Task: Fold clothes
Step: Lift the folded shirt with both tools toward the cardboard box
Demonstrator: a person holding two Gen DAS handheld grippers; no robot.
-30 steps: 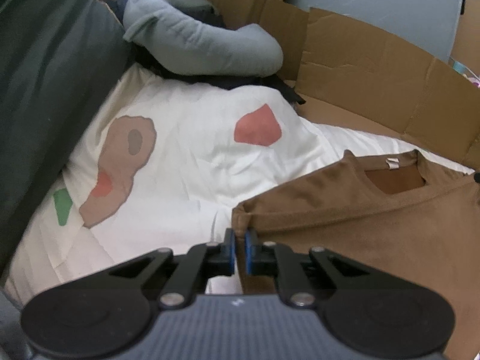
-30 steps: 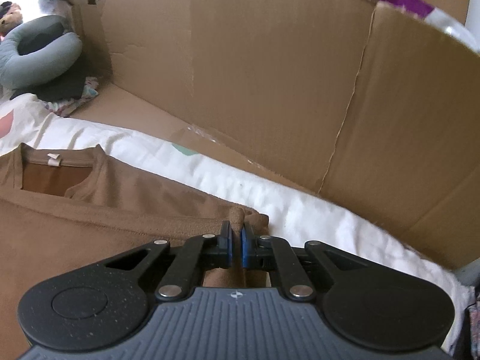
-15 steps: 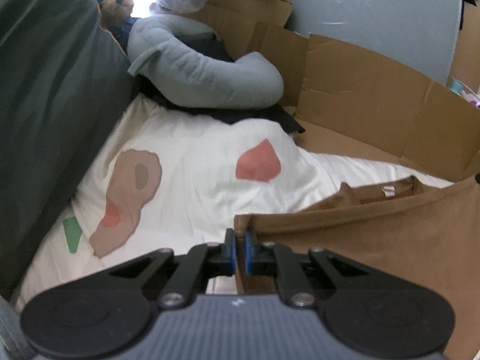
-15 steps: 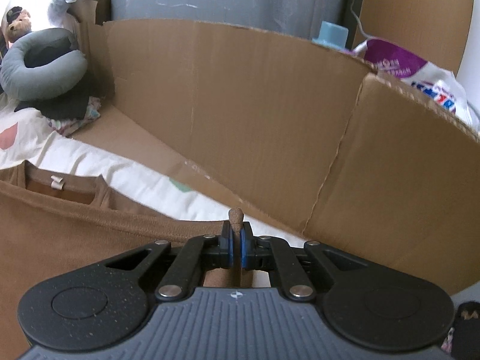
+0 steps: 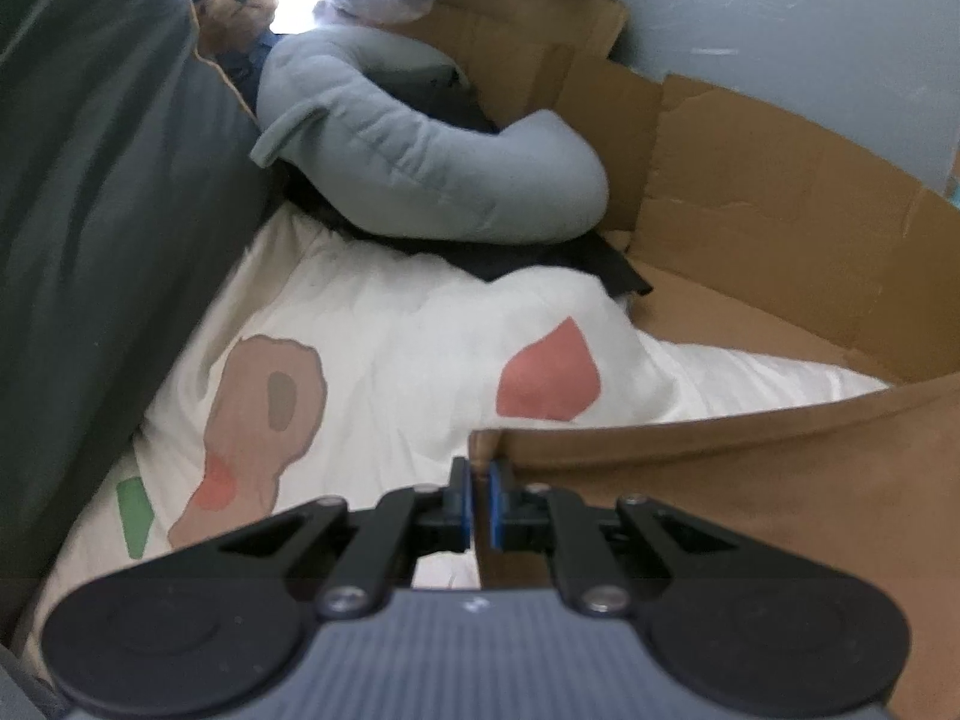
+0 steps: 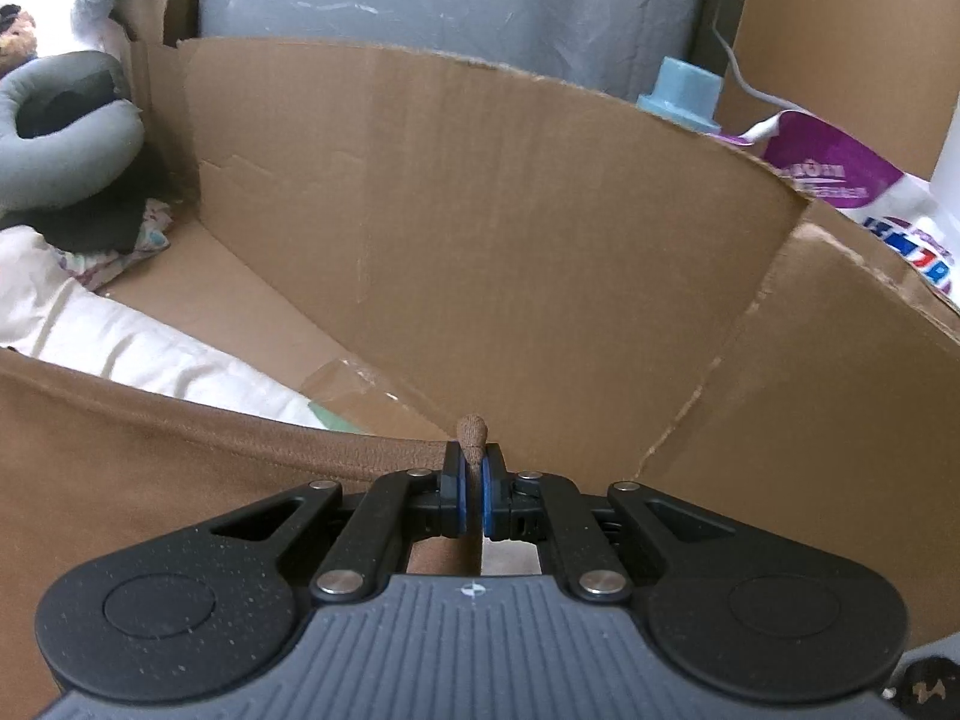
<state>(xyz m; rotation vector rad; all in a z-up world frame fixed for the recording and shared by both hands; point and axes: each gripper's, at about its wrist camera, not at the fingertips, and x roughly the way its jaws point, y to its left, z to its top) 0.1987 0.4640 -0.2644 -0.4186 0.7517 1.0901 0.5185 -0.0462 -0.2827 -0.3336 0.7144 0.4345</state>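
A brown shirt [image 5: 750, 498] hangs lifted above the white bed sheet [image 5: 390, 360], its top edge stretched taut between both grippers. My left gripper [image 5: 478, 480] is shut on the shirt's left corner. In the right wrist view the same brown shirt [image 6: 180, 468] fills the lower left, and my right gripper [image 6: 472, 480] is shut on its right corner, with a small nub of cloth poking up between the pads. The collar and label are hidden behind the raised cloth.
A grey U-shaped pillow [image 5: 432, 162] and a teddy bear [image 5: 237, 0] lie at the head of the bed. Dark green fabric [image 5: 90, 210] rises on the left. Cardboard walls [image 6: 510, 228] stand close ahead and right. A blue-capped bottle [image 6: 684, 90] and purple bag [image 6: 840, 174] sit behind.
Both grippers have risen with the shirt. Its upper edge lifted off the sheet and now covers the collar that showed a second ago. Both views tilt upward.
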